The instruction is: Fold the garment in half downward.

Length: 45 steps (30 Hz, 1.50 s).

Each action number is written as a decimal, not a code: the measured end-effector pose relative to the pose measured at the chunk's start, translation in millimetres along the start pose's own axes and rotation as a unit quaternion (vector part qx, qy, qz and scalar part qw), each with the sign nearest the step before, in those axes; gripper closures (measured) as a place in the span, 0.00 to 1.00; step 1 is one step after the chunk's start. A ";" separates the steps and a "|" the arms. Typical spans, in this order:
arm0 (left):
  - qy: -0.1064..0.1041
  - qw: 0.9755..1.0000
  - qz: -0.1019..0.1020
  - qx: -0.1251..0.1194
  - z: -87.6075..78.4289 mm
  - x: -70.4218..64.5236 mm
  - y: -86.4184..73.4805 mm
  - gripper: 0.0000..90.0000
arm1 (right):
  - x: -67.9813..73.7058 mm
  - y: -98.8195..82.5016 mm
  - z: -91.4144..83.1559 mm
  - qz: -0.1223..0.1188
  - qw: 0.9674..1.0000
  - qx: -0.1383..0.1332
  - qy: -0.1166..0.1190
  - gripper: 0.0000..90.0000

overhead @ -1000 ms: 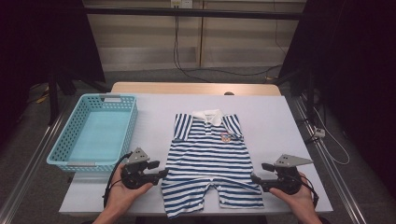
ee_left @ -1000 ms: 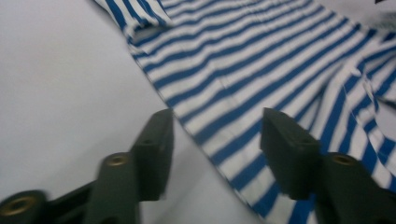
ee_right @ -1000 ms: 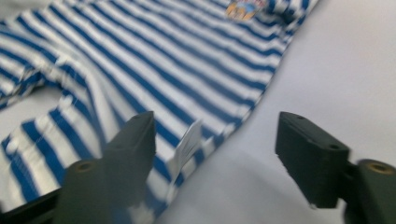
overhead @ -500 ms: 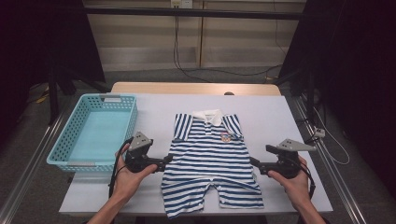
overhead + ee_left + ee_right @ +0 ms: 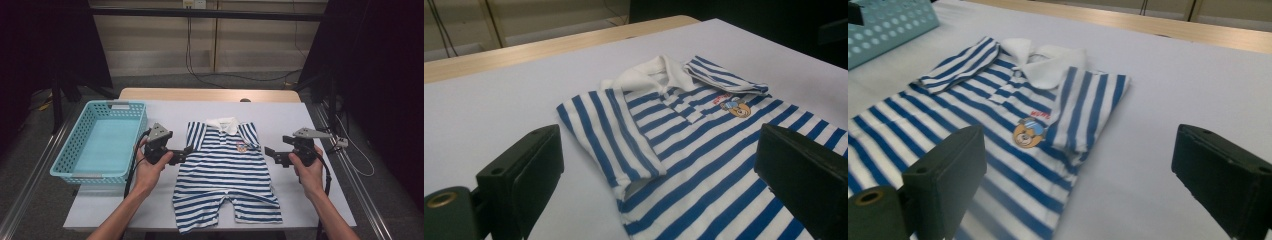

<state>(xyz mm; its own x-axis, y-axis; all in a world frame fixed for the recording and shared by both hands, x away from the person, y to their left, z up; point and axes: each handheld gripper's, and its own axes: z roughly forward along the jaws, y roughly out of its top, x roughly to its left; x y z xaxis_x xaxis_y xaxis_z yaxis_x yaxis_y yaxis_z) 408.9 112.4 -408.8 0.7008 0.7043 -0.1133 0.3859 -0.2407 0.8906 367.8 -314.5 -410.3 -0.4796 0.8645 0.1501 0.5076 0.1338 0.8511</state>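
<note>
Hovering either side of the striped romper [image 5: 226, 170], left gripper [image 5: 189, 152] and right gripper [image 5: 270, 153] both wide open, holding nothing, right's jaws just opening.

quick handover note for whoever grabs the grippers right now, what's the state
Left gripper: open, jaws just opened, nothing between them, at the left sleeve.
Right gripper: open, jaws just opened, holding nothing, at the right sleeve.
Blue-and-white striped baby romper with white collar: flat, face up, mid-table, both short sleeves folded inward.
Light blue plastic basket: left of it.
Left to do, probably: fold the body and legs, then move it to the basket.
</note>
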 end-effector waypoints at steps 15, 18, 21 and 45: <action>-0.001 1.000 -0.029 -0.006 39.8 21.3 24.5 0.09 | -25.6 33.5 51.3 0.006 1.000 0.015 -0.010 0.10; 0.001 1.000 -0.005 0.005 42.2 24.2 33.1 0.08 | -29.0 39.2 60.4 0.002 1.000 0.024 -0.016 0.10; 0.009 1.000 -0.023 -0.004 51.8 23.0 38.5 0.08 | -30.6 43.8 69.8 -0.007 0.999 0.036 -0.019 0.10; 0.030 0.997 -0.047 0.044 104.6 65.2 24.1 0.07 | -51.6 49.7 135.3 -0.006 0.995 0.100 -0.025 0.57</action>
<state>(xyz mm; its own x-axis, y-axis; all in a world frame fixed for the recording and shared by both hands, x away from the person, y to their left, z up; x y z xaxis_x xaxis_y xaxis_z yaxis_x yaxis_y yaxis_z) 526.6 82.7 -440.8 0.6229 0.7648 -0.1646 0.5007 -0.2280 0.8351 514.6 -286.9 -443.9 -0.4524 0.8848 0.1119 0.6371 0.2328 0.7348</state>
